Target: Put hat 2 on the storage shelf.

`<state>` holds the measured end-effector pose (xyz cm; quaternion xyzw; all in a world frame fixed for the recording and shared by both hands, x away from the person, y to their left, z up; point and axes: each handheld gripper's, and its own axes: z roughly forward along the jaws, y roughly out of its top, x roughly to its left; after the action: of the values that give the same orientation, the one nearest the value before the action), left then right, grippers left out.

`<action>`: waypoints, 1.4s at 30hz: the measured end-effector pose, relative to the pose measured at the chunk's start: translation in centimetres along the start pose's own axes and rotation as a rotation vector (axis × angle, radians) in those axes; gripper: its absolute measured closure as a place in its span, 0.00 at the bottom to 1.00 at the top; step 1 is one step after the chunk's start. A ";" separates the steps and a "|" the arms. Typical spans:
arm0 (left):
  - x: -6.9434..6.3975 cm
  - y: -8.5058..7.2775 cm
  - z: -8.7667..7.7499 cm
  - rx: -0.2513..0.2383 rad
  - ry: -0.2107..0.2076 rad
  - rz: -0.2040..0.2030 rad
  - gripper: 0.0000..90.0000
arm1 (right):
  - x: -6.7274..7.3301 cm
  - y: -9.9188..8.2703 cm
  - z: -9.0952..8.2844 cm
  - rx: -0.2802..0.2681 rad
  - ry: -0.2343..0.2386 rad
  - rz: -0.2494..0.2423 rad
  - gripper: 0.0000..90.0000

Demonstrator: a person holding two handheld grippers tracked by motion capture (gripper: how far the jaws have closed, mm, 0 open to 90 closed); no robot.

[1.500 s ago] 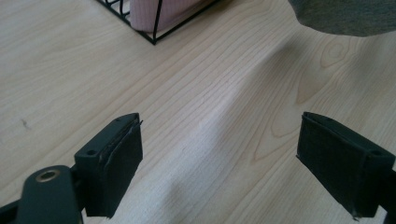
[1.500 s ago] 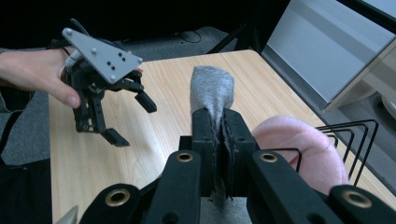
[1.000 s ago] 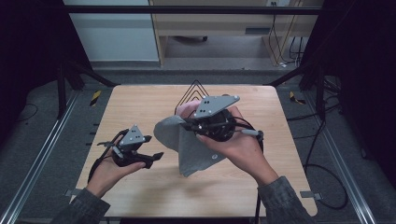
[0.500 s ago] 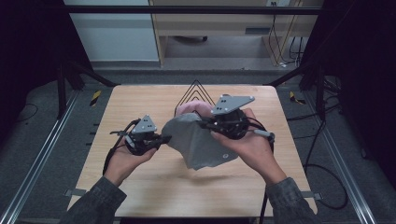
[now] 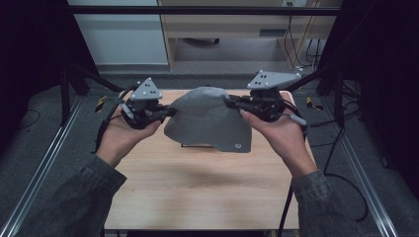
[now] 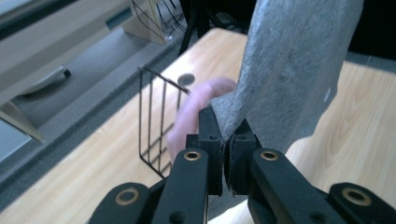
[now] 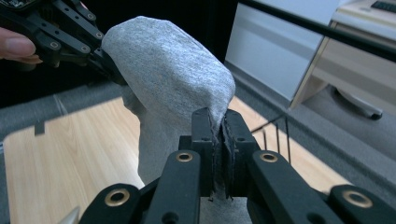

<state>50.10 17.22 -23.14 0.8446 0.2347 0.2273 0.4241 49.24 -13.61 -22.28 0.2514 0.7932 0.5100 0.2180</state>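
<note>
A grey cloth hangs in the air above the wooden table, stretched between both grippers. My left gripper is shut on the cloth's left edge, and its own view has the grey cloth pinched between the jaws of the left gripper. My right gripper is shut on the right edge. In the right gripper view the cloth rises out of the right gripper, with the left gripper holding its far corner at the upper left.
A black wire rack stands on the far part of the table, behind the cloth. A pale cabinet and a wooden desk stand beyond the table. Metal rails run along both table sides.
Both hands have risen and spread apart. The left gripper has closed on the cloth's left edge, and the cloth has gone from crumpled near the table to lifted and stretched.
</note>
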 end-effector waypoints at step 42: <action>9.5 5.1 8.7 -0.053 0.100 -0.044 0.97 | -13.4 4.0 9.3 0.008 -0.100 0.065 0.94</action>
<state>63.67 14.88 -21.87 0.8154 0.2680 0.2661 0.4388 66.03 -14.02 -20.95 0.3030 0.7749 0.5002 0.2398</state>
